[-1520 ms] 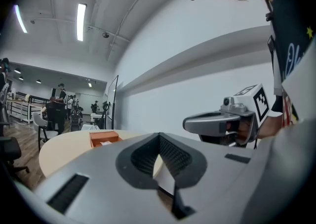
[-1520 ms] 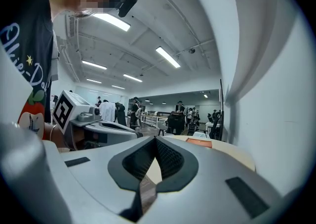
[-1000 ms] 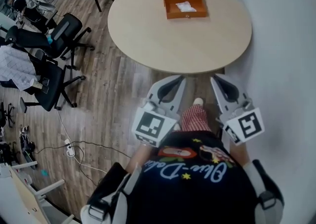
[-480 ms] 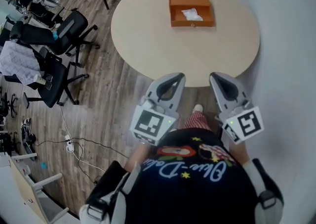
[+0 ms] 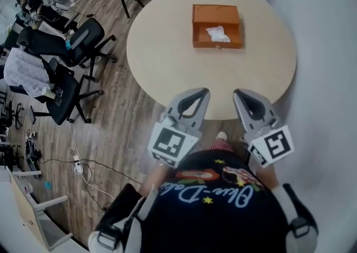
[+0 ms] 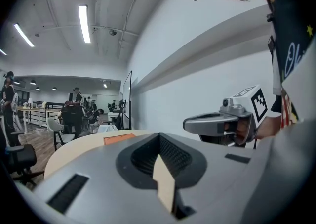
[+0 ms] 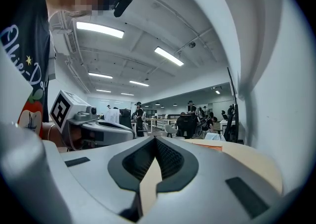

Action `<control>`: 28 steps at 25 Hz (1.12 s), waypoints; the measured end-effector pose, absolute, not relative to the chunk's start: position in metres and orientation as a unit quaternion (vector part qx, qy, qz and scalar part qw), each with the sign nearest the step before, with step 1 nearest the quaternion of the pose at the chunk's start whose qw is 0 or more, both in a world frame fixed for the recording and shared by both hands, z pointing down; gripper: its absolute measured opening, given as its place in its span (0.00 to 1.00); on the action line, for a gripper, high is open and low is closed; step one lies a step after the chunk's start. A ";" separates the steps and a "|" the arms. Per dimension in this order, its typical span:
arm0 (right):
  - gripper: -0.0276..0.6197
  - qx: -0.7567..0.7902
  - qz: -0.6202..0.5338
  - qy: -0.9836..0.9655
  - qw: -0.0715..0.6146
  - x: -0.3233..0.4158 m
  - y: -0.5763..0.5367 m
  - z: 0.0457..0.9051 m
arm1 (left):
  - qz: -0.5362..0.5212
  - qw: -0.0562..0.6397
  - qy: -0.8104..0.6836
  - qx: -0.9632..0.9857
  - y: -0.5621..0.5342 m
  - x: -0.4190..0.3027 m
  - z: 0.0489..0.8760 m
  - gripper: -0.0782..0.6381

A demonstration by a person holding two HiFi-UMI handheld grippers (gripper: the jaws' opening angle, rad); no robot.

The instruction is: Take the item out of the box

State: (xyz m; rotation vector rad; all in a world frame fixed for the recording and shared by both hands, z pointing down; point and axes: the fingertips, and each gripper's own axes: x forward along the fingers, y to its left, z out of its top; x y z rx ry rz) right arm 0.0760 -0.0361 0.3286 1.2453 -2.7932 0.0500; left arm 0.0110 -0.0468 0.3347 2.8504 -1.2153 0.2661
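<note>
Change over the last 1 s: the head view has slid fwd. The box (image 5: pixel 216 12) was up at the far edge of frame; now it sits lower, and more of the round table (image 5: pixel 167 51) shows. The tips of both grippers were short of the table's near edge and now overlap it. That reads as the person walking up to the table w/ the tools carried along, not reaching yet.

L gripper (image 5: pixel 201 92): near the body, tip pointing far toward the table. Its jaws are together w/ nothing btwn them in its own view. R gripper (image 5: pixel 239 93): just right of it and not touching it, also jaws together & empty.

Task obj: the white item (image 5: pixel 218 34) lies inside the orange box, right of centre in the open tray part, nothing touching it. The box is on the far half of the table, a bit right of the table's middle, well apart from both grippers. Its contents are exposed from above.

Meaning for the task: approach phase only, 0 progress on the pick itself. Probable next: reach across the table, open 1 pair of jaws, come down on the item. The R gripper looks slightly better lined up w/ the box. The item looks light & crumpled, so prob. an easy pinch; can't tell the material.
</note>
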 end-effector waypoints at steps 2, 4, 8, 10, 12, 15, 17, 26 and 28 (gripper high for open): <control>0.04 0.406 0.020 -0.912 0.043 0.083 -0.046 0.330 | 0.083 0.015 -0.392 0.916 -0.056 0.019 0.333 0.09; 0.04 0.405 0.023 -0.913 0.041 0.089 -0.055 0.330 | 0.085 0.017 -0.394 0.915 -0.064 0.027 0.334 0.09; 0.04 0.399 0.020 -0.916 0.034 0.102 -0.071 0.330 | 0.093 0.015 -0.398 0.913 -0.082 0.039 0.337 0.09; 0.04 0.399 0.019 -0.916 0.035 0.110 -0.080 0.332 | 0.091 0.013 -0.402 0.911 -0.092 0.047 0.336 0.09; 0.04 0.398 0.022 -0.916 0.038 0.119 -0.087 0.334 | 0.089 0.011 -0.403 0.911 -0.100 0.056 0.336 0.09; 0.04 0.395 0.026 -0.918 0.038 0.130 -0.097 0.331 | 0.087 0.011 -0.403 0.911 -0.109 0.070 0.333 0.09; 0.04 0.392 0.025 -0.919 0.036 0.137 -0.105 0.329 | 0.082 0.015 -0.407 0.910 -0.115 0.077 0.330 0.09; 0.04 0.378 0.023 -0.925 0.042 0.149 -0.132 0.335 | 0.082 0.023 -0.419 0.904 -0.139 0.089 0.333 0.09; 0.04 0.378 0.024 -0.925 0.040 0.148 -0.140 0.336 | 0.088 0.021 -0.420 0.903 -0.147 0.085 0.337 0.09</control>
